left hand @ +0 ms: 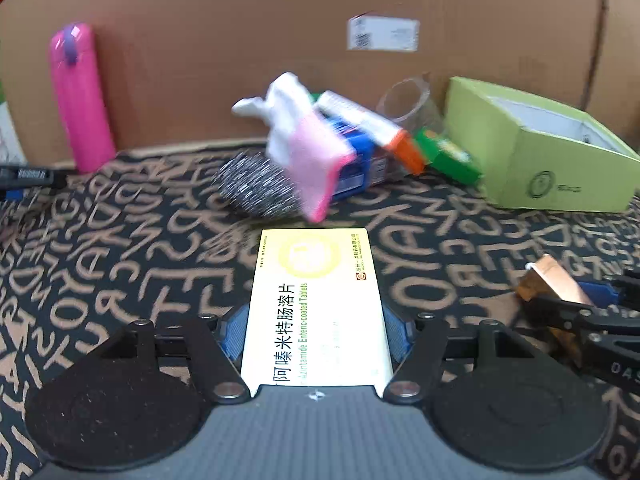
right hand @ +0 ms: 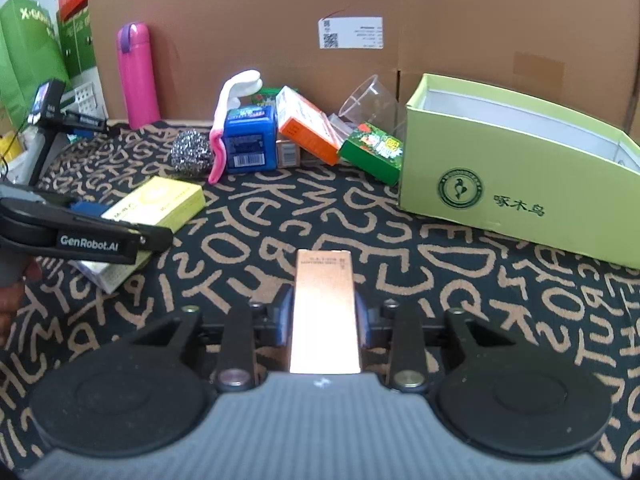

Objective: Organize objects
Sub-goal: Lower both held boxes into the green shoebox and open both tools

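Two grippers, one box each: the left gripper (left hand: 316, 336) clamps a yellow tablet box (left hand: 316, 304), the right gripper (right hand: 325, 316) a copper carton (right hand: 325, 312). At twelve o'clock a cluttered pile: pink flask (right hand: 136, 76), steel scourer (right hand: 191, 154), blue cube (right hand: 250, 138), orange box (right hand: 306, 124). At two, an open green box (right hand: 512, 184). Lettered black cloth (right hand: 360, 216), cardboard wall (right hand: 440, 8).

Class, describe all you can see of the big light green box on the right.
The green box is an open-topped cardboard carton, light green outside and white inside, with a dark round emblem and three Chinese characters on its long side. It rests on the patterned cloth, angled, before the brown cardboard wall. A small dark green packet leans by its left corner. Neither gripper touches it. What it holds is hidden.
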The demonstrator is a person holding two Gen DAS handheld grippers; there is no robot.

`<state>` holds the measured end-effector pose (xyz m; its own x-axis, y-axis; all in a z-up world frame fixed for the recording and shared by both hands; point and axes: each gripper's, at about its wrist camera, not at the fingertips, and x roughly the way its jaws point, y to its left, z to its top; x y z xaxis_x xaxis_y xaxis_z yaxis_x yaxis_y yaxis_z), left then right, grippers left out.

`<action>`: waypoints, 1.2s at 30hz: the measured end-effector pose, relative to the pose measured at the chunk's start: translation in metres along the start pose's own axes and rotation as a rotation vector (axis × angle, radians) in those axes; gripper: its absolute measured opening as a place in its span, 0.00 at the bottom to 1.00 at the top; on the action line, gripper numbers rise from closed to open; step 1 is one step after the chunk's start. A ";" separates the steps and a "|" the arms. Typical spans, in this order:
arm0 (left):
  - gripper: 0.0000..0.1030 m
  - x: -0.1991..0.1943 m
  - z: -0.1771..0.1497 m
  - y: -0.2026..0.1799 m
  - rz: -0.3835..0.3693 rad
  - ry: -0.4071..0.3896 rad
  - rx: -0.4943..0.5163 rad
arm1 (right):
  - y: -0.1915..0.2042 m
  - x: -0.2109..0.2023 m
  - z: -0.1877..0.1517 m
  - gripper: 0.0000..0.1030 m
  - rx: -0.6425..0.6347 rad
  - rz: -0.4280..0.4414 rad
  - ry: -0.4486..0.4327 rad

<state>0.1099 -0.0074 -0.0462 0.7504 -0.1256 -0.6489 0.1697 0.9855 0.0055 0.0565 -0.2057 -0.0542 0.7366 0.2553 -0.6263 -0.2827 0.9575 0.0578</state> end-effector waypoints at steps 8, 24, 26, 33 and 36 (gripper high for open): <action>0.67 -0.036 0.048 -0.050 -0.145 -0.155 0.084 | -0.029 -0.045 0.014 0.30 0.059 -0.018 -0.132; 0.67 0.033 0.172 -0.163 -0.248 -0.266 0.127 | -0.152 -0.045 0.103 0.30 0.113 -0.272 -0.309; 0.67 0.056 0.175 -0.169 -0.236 -0.230 0.126 | -0.166 -0.029 0.109 0.30 0.120 -0.285 -0.298; 0.67 0.097 0.177 -0.164 -0.219 -0.158 0.113 | -0.188 0.029 0.111 0.30 0.097 -0.269 -0.199; 0.67 0.102 0.178 -0.164 -0.215 -0.163 0.129 | -0.190 0.043 0.108 0.30 0.090 -0.258 -0.178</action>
<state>0.2721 -0.2019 0.0226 0.7795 -0.3569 -0.5148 0.4077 0.9130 -0.0157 0.2082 -0.3626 -0.0083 0.8748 0.0144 -0.4842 -0.0229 0.9997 -0.0117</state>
